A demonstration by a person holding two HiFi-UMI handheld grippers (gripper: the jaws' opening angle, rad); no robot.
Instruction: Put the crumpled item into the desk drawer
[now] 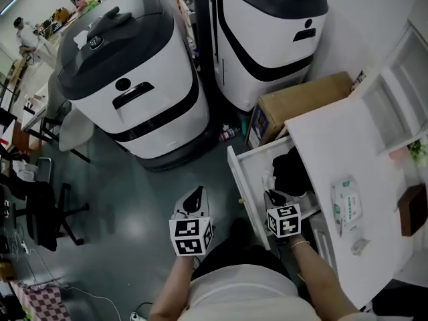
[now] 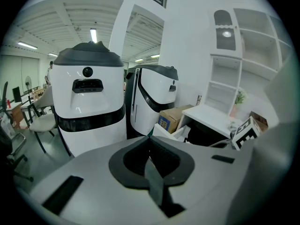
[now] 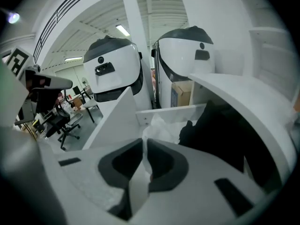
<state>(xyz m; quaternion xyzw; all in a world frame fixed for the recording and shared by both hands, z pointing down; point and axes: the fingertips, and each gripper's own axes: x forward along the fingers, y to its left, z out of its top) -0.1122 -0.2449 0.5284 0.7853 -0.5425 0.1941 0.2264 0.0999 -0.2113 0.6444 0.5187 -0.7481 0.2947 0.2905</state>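
Note:
The white desk drawer (image 1: 249, 179) stands pulled open beside the desk (image 1: 348, 146). A crumpled white item (image 1: 267, 178) (image 3: 161, 128) lies inside it next to a black bundle (image 1: 291, 169) (image 3: 220, 135). My right gripper (image 1: 273, 196) (image 3: 145, 142) reaches into the drawer's near end, and its jaws are closed with the crumpled item bulging out right at their tips. Over the floor to the left of the drawer, my left gripper (image 1: 196, 194) (image 2: 151, 138) is shut with nothing in it.
Two big white-and-black machines (image 1: 127, 79) (image 1: 267, 32) stand ahead on the grey floor. A cardboard box (image 1: 297, 102) sits behind the drawer. On the desk lie a wipes pack (image 1: 346, 204) and a brown box (image 1: 413, 209). An office chair (image 1: 40, 209) is at the left.

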